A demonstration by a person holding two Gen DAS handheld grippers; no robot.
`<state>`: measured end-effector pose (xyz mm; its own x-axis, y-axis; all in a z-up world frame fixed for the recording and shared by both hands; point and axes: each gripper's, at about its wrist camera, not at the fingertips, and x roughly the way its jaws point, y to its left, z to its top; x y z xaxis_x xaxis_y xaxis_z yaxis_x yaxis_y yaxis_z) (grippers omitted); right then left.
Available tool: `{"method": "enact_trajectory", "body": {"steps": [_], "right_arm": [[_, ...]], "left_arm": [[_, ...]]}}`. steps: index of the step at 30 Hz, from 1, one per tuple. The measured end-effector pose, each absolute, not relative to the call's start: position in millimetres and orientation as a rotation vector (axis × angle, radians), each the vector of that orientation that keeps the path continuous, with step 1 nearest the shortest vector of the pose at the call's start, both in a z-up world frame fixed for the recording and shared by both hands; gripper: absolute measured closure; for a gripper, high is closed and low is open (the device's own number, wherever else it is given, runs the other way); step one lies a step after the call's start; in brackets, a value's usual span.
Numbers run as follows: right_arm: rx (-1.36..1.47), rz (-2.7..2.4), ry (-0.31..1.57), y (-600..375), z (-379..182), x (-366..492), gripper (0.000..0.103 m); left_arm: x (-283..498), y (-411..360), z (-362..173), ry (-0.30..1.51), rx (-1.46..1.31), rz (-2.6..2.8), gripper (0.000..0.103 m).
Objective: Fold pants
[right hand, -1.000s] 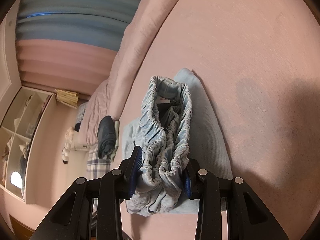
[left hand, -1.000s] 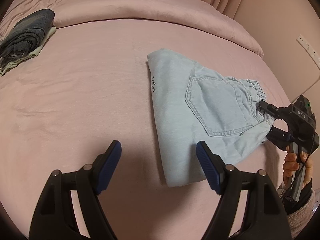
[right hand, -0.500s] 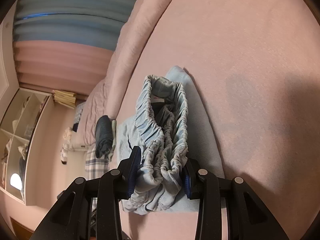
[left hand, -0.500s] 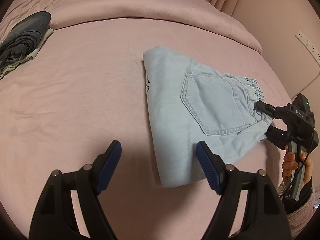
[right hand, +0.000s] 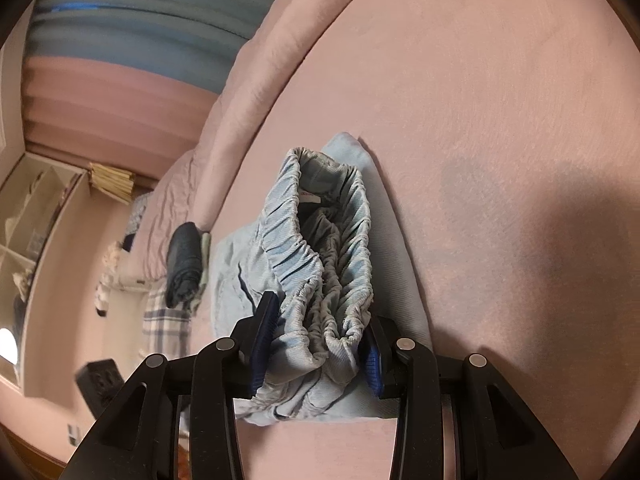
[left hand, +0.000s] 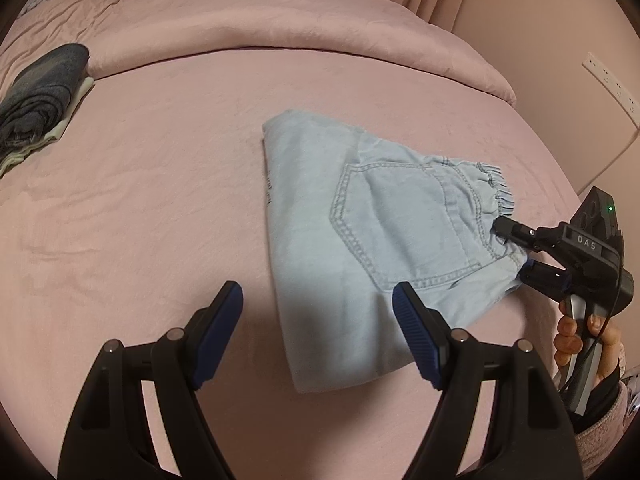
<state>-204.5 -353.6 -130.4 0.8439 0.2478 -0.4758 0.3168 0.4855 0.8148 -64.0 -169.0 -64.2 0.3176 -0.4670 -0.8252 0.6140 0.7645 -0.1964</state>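
A pair of pale blue denim pants (left hand: 360, 240), folded into a thick flat bundle with a back pocket facing up, lies on the pink bedspread (left hand: 160, 180) towards the right side of the bed. The black right gripper with blue finger pads (left hand: 516, 252) pinches the gathered elastic waistband (right hand: 320, 280) at the bundle's right end; from its own camera, the ruffled waistband fills the space between its two pads and both pads press against the cloth. A hand (left hand: 584, 340) grips its handle near the bed's edge.

The black left gripper with blue ribbed pads (left hand: 318, 320) hovers over the near edge of the pants with its fingers spread wide and nothing between them; its right finger overlaps the bundle's near corner in view, while the left one is above bare bedspread.

At the far left of the bed, a stack of folded dark grey-blue clothes on a pale garment (left hand: 36, 100) sits well apart from the pants, beside the rolled pink duvet (left hand: 280, 28).
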Motion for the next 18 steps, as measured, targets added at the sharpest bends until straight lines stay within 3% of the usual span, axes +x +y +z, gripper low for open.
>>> {"method": "enact_trajectory", "body": {"steps": [15,18], "right_arm": [[0.789,-0.179,0.669,-331,-109,-198,0.064],[0.726,-0.218,0.680,-326,-105,-197,0.060]], "left_arm": [[-63,-218,-60,0.987,0.219,-0.753,0.025],[-58,-232,-58,0.960,0.230,-0.757,0.025]]}}
